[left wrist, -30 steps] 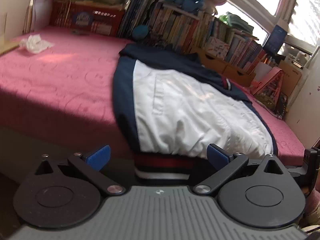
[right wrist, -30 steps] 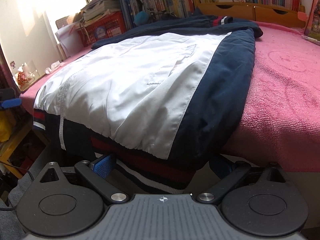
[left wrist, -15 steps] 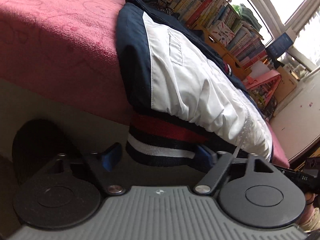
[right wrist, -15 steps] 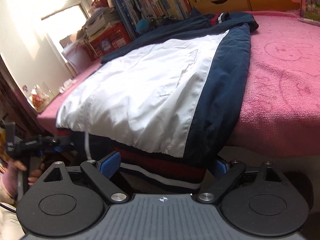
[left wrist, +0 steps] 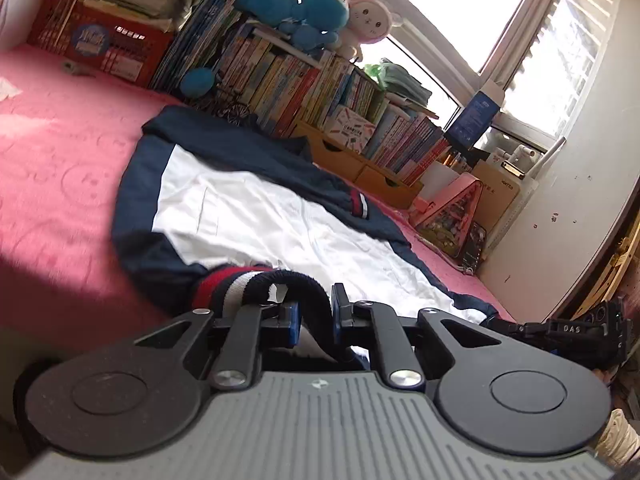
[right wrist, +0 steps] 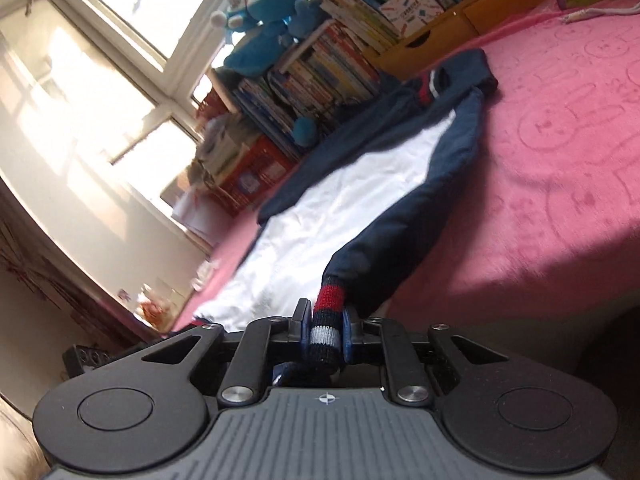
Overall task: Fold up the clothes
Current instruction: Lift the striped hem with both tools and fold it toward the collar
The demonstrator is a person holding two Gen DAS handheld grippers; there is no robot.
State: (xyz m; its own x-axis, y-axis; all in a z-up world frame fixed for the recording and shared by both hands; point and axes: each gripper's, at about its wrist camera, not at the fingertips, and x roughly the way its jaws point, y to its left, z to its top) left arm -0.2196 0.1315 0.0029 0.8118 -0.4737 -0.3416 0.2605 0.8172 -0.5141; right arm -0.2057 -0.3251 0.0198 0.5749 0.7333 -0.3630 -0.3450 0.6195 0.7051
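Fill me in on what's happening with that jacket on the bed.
A person is folding a navy and white jacket spread on the pink bed. The left gripper and the right gripper are each shut on the striped hem at the near edge, one at each corner. No fold is made yet.

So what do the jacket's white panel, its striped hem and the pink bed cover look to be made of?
White panel: thin, smooth woven shell, probably nylon or polyester, with fine creases and a slight sheen. Striped hem: ribbed knit, its vertical ribs visible. Pink bed cover: soft matte plush or terry, with embossed rabbit outlines.
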